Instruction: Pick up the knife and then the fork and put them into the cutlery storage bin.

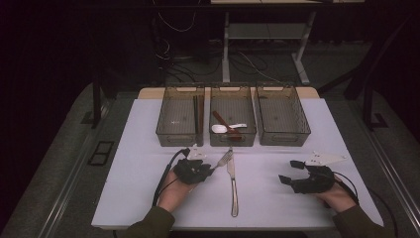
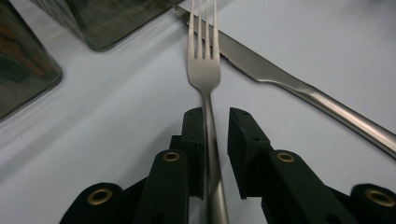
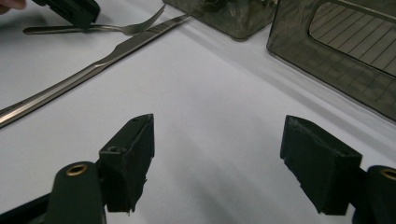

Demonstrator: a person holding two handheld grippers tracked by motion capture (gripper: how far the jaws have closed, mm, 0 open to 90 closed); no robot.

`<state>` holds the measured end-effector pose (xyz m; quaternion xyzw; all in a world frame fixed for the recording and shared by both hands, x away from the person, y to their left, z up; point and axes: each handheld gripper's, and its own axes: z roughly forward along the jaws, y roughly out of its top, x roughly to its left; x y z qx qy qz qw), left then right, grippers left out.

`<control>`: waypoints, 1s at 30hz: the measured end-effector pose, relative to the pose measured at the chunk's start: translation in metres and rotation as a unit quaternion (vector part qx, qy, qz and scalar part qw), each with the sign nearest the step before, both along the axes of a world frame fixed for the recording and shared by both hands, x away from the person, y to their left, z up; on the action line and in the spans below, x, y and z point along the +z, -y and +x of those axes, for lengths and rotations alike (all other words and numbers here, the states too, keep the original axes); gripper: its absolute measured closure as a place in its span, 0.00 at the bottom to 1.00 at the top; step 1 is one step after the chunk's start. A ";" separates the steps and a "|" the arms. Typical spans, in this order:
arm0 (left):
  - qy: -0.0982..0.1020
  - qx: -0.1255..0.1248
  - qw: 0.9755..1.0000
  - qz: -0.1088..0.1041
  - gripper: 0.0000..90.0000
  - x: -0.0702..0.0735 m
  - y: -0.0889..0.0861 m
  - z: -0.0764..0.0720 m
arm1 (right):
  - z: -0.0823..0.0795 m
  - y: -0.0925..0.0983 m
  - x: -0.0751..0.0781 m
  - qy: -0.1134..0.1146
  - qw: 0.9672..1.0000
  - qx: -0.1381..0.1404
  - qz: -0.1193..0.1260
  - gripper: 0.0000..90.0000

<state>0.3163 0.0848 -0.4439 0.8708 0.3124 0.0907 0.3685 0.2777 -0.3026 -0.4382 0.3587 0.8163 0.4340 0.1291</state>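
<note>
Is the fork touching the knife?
Touching. In the left gripper view the fork lies with its tines across the knife blade, no gap visible.

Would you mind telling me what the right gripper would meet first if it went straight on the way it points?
Probably the knife. The right gripper points across bare white table, its jaws wide apart and holding nothing; the knife crosses that line farther on, though depth is hard to judge.

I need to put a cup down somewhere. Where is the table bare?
Bare: between the knife and right gripper, and the table's left strip. Crowded: around the fork in the left gripper, below the middle bin.
</note>
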 end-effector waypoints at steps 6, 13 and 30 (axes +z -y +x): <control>-0.001 -0.001 1.000 -0.002 0.86 -0.005 0.005 0.005 | 0.000 0.000 0.000 0.000 1.000 0.001 0.001 0.29; 0.005 -0.001 1.000 0.002 0.93 -0.005 0.006 0.003 | 0.001 -0.002 0.000 -0.004 1.000 0.004 0.004 0.27; 0.043 -0.035 0.998 -0.042 0.94 0.015 0.021 -0.014 | 0.027 -0.053 0.021 -0.060 0.994 0.046 0.073 0.21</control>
